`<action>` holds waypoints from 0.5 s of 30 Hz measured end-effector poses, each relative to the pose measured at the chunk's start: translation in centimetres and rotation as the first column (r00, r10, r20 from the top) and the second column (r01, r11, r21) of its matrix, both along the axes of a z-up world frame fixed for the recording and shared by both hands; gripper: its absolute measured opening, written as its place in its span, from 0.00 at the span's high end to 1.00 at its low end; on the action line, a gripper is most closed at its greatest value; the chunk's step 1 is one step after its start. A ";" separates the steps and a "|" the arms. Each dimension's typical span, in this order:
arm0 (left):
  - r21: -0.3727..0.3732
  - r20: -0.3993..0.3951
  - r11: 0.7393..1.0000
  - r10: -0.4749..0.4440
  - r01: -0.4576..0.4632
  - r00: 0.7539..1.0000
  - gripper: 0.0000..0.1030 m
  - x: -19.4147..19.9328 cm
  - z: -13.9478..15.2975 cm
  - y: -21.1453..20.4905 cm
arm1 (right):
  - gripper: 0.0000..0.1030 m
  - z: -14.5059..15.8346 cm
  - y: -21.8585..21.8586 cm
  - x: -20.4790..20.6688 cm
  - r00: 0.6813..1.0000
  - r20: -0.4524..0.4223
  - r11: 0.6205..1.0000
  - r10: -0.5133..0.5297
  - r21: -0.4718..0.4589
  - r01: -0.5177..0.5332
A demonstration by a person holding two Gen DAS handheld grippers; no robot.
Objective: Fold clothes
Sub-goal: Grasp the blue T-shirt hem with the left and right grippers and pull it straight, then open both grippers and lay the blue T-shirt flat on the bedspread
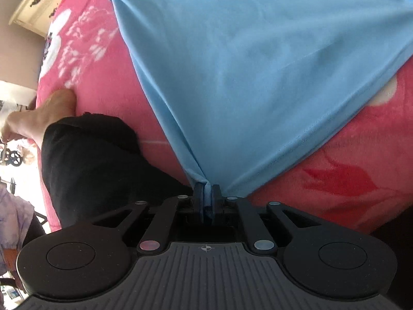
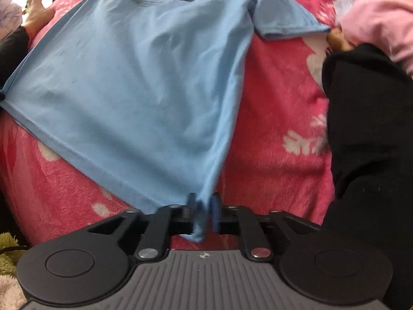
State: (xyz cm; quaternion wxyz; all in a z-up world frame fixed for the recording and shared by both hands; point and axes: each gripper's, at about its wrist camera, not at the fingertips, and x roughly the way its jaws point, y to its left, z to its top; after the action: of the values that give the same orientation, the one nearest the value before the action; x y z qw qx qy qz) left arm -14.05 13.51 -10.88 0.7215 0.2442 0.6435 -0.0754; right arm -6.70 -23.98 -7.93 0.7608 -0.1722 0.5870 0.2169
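Blanket (image 2: 273, 82), pink with white flowers, shows bare on both sides of the light blue T-shirt (image 2: 134, 77), so there's open room beside the jaws in each view, though a black-clad leg (image 1: 90, 160) crowds in just left of the left gripper (image 1: 206, 193) and another dark limb (image 2: 369, 134) sits right of the right gripper (image 2: 204, 204). Both pairs of jaws are pinched narrow on the shirt's bottom corners, fabric bunched between the pads. The shirt spreads flat ahead of the jaws, hem stitched, one short sleeve (image 2: 286, 18) out to the right, dark lettering reading "value" upside down at the far end. A bare foot (image 1: 44, 113) rests on the blanket. The shirt's neckline is cut off; the right jaws are motion-blurred.
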 end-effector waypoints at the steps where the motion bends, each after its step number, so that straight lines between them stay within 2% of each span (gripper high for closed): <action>1: 0.000 -0.015 1.000 -0.005 0.005 1.000 0.86 0.0 -0.2 0.0 | 0.65 0.3 -0.2 -0.2 1.000 0.011 1.000 -0.006 0.000 0.006; 6: -0.058 -0.011 0.997 0.046 -0.047 0.999 0.81 -0.5 1.0 1.0 | 0.65 2.5 -0.7 -0.9 0.995 0.091 0.999 -0.033 0.010 0.033; 10: -0.118 0.050 0.987 0.113 -0.107 0.992 0.72 -1.0 3.3 2.0 | 0.65 4.4 0.4 -1.2 0.988 0.155 0.993 -0.012 0.117 -0.006; 13: -0.155 0.119 0.971 0.203 -0.184 0.972 0.70 -0.8 5.0 3.4 | 0.65 4.1 2.4 -1.4 0.986 0.163 0.982 0.029 0.180 -0.058; 15: -0.191 0.173 0.955 0.262 -0.229 0.949 0.68 -0.7 5.6 4.3 | 0.65 3.2 3.7 -1.6 0.985 0.160 0.976 0.060 0.197 -0.092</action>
State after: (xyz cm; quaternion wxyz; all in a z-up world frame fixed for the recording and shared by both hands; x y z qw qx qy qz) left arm -14.71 17.78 -5.24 0.8033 0.1063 0.5858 -0.0144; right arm -8.34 -20.23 -4.74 0.8083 -0.1318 0.4945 0.2912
